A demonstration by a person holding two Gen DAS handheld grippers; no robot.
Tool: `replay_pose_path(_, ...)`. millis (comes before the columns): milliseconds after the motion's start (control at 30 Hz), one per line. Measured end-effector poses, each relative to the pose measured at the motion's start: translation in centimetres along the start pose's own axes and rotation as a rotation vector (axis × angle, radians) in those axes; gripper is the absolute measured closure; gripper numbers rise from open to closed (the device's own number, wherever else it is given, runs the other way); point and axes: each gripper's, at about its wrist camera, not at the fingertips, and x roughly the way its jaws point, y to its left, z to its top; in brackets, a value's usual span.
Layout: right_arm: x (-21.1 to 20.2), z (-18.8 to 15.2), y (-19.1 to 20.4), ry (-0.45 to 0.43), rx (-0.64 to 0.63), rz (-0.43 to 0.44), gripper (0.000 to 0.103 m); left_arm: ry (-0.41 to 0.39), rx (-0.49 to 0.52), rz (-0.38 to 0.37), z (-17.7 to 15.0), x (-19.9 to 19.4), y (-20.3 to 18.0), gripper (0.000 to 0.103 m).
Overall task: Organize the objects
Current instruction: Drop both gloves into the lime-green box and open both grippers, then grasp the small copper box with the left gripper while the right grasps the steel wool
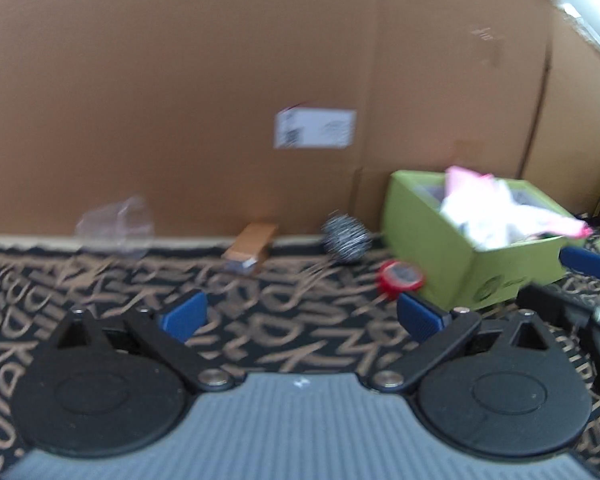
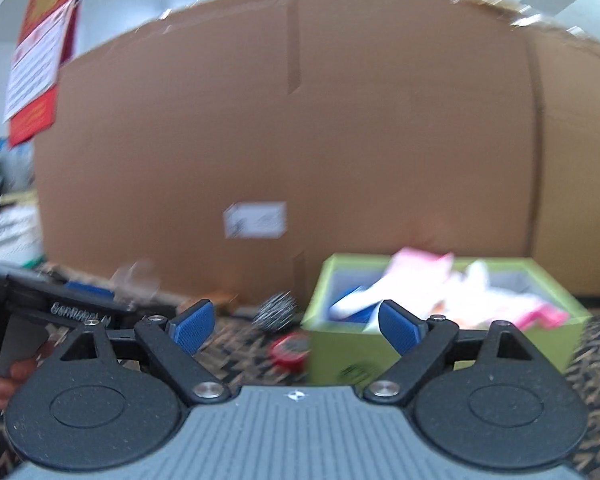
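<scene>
A green box holding pink and white packets stands on the patterned cloth at the right; it also shows in the right wrist view. Beside it lie a red tape roll, a steel wool ball, a small brown box and a clear plastic cup. My left gripper is open and empty, low over the cloth, short of these things. My right gripper is open and empty, in front of the green box, with the tape roll and steel wool ball between its fingers' line of sight.
A large cardboard box forms a wall behind everything. The black and tan patterned cloth covers the surface. The other gripper shows at the left of the right wrist view. Red and white papers hang at the far left.
</scene>
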Motion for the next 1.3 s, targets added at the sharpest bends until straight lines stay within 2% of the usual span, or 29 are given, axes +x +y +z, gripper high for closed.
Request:
replay_pose_path(67,1.3,-0.9,1.7,0.050,-0.008,0.024,0.015,0.008,-0.020,0.014,-0.2,0.2,1.5,0.000)
replay_pose_path(167,3.5,-1.4,3.5,0.109,-0.028,0.057,0.027,0.014,-0.055,0.021,-0.5,0.4,3.4,0.000)
replay_pose_path(267,6.4,-1.2,4.7,0.147,-0.021,0.062,0.030,-0.001,-0.066,0.020,-0.4,0.6,4.7,0.000)
replay_pose_path(433,10.3,-1.1,5.6,0.185,-0.039,0.007,0.034,-0.013,-0.026,0.014,0.6,2.6,5.4,0.000)
replay_pose_path(600,11.4,-2.0,4.3,0.224,0.003,-0.075,0.034,0.014,0.033,-0.004,2.5,7.6,3.9,0.000)
replay_pose_path(667,11.7,-2.3,3.3,0.244,0.027,-0.137,0.039,0.029,0.057,0.001,3.0,9.7,3.2,0.003)
replay_pose_path(733,11.9,-2.5,2.3,0.260,0.071,-0.136,0.046,0.043,0.075,0.013,3.4,11.7,2.8,0.005)
replay_pose_path(767,12.0,-2.5,2.4,0.269,0.065,-0.139,0.045,0.057,0.076,0.025,3.5,12.7,2.7,0.008)
replay_pose_path(800,11.9,-2.3,2.9,0.265,0.031,-0.150,0.044,0.079,0.073,0.029,3.6,13.6,2.8,0.018)
replay_pose_path(833,11.8,-2.2,3.6,0.245,-0.017,-0.155,0.044,0.108,0.066,0.022,3.6,14.5,3.0,0.038)
replay_pose_path(867,11.8,-1.9,4.3,0.226,-0.058,-0.151,0.044,0.146,0.053,0.012,3.6,15.2,3.3,0.053)
replay_pose_path(900,12.0,-1.6,4.9,0.212,-0.084,-0.140,0.044,0.158,0.039,0.004,3.4,15.5,3.7,0.064)
replay_pose_path(933,12.3,-1.3,5.3,0.209,-0.091,-0.128,0.044,0.155,0.038,-0.005,3.3,15.3,4.1,0.069)
replay_pose_path(1067,15.5,0.1,6.6,0.202,-0.140,-0.140,0.045,0.154,0.033,-0.025,2.1,13.3,5.2,0.072)
replay_pose_path(1233,22.0,0.7,6.7,0.283,-0.183,-0.256,0.045,0.160,0.023,-0.046,0.6,11.2,6.4,0.072)
replay_pose_path(1300,23.5,0.6,6.4,0.317,-0.182,-0.271,0.048,0.158,0.024,-0.039,0.4,11.2,6.5,0.071)
